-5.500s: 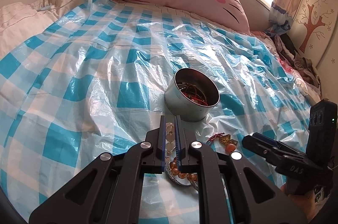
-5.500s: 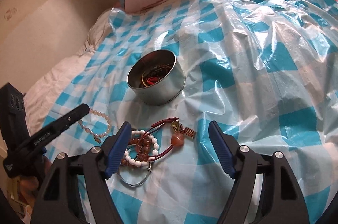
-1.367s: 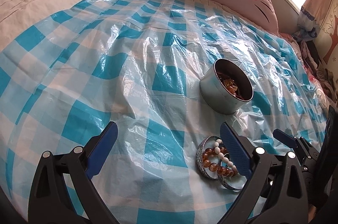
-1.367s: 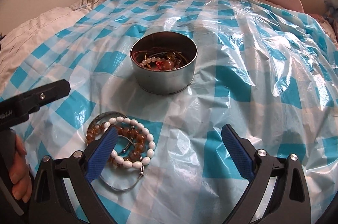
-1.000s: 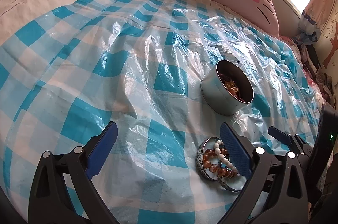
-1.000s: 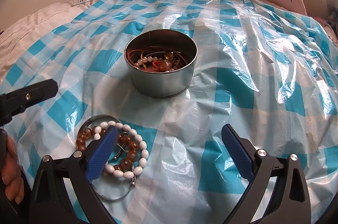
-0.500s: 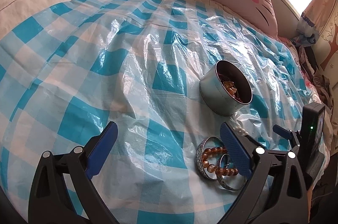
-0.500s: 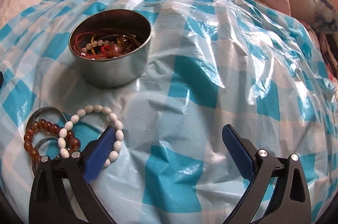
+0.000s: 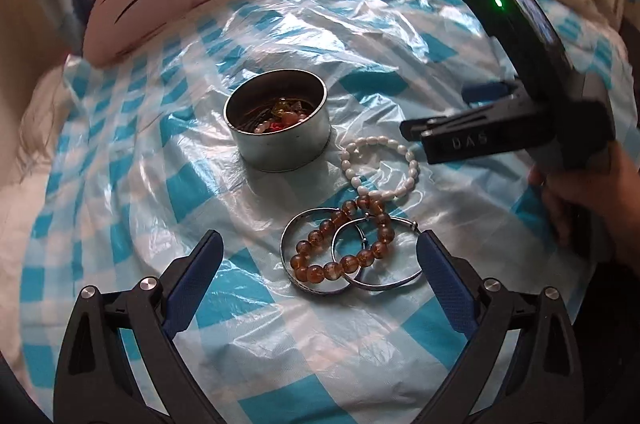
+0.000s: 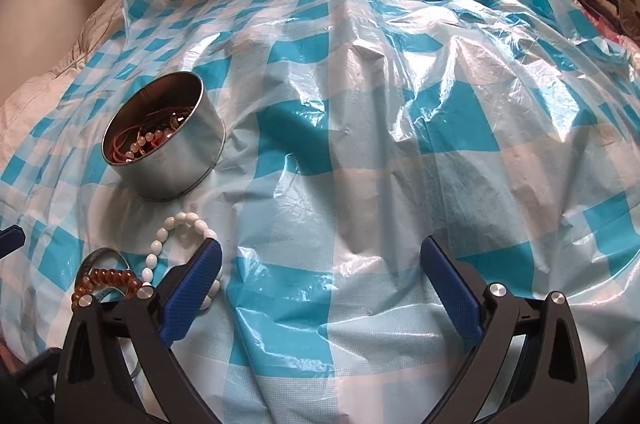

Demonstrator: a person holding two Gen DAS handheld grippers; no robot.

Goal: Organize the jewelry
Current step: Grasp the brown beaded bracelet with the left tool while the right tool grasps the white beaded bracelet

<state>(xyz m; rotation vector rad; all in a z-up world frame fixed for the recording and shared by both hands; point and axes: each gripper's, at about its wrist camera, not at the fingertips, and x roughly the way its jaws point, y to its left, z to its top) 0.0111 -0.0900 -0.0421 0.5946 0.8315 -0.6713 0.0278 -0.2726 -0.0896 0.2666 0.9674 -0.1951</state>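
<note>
- Round tin [image 9: 280,131] stands upright, mouth up; white bead bracelet [image 9: 380,165] lies flat beside it
- My left gripper [image 9: 318,264] gapes wide, empty, over the amber bracelet [image 9: 344,244]
- My right gripper [image 10: 320,270] also spread wide, holding nothing

My right gripper [image 10: 320,258] hangs spread wide over the checked plastic sheet [image 10: 360,151]. To my left, the tin [image 10: 172,143] holds jewelry; a white bead bracelet [image 10: 176,224] lies near it.

Soft daylight, white glare on the crinkled plastic sheet [image 10: 360,71], fisheye-bent dark corners, motion blur at right edge.
</note>
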